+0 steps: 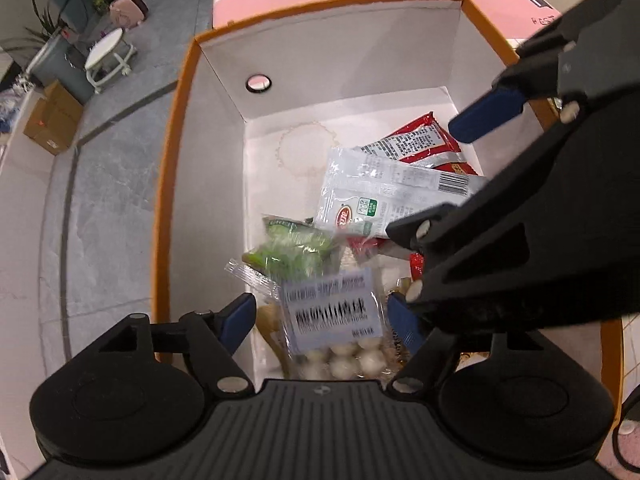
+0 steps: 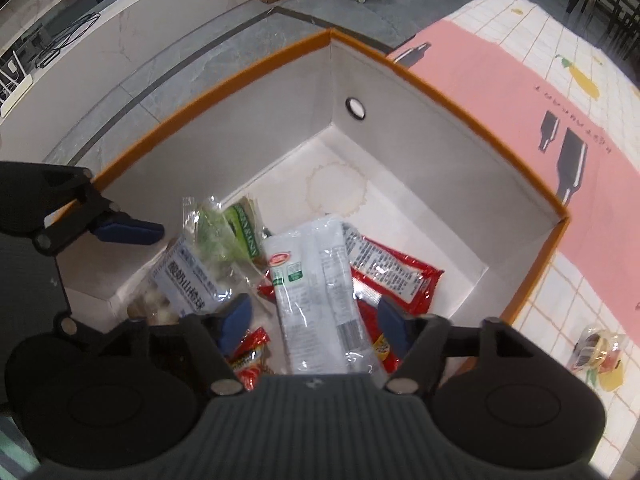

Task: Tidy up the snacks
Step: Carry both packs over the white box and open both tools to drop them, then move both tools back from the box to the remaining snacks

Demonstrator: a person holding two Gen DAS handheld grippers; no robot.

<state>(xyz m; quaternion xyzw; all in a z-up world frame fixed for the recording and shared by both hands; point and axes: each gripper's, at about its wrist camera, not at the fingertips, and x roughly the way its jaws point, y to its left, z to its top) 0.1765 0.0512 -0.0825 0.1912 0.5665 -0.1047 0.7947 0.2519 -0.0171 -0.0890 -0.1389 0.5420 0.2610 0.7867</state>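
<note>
An orange-rimmed box with white walls (image 1: 216, 128) (image 2: 400, 128) holds several snack packs. A clear pack of white balls with a blue label (image 1: 332, 316) (image 2: 188, 276) lies between the open fingers of my left gripper (image 1: 322, 316), blurred by motion and not pinched. A long white pack (image 1: 384, 196) (image 2: 316, 292) lies between the open fingers of my right gripper (image 2: 314, 320), which also shows in the left wrist view (image 1: 440, 172). A green pack (image 1: 292, 248) (image 2: 236, 228) and red packs (image 1: 420, 140) (image 2: 396, 276) lie beneath.
The box stands on a pink and white tiled tablecloth (image 2: 500, 76) at the table's edge. A small wrapped snack (image 2: 596, 352) lies on the cloth right of the box. A white stool (image 1: 108, 56) and cardboard boxes (image 1: 52, 120) stand on the grey floor.
</note>
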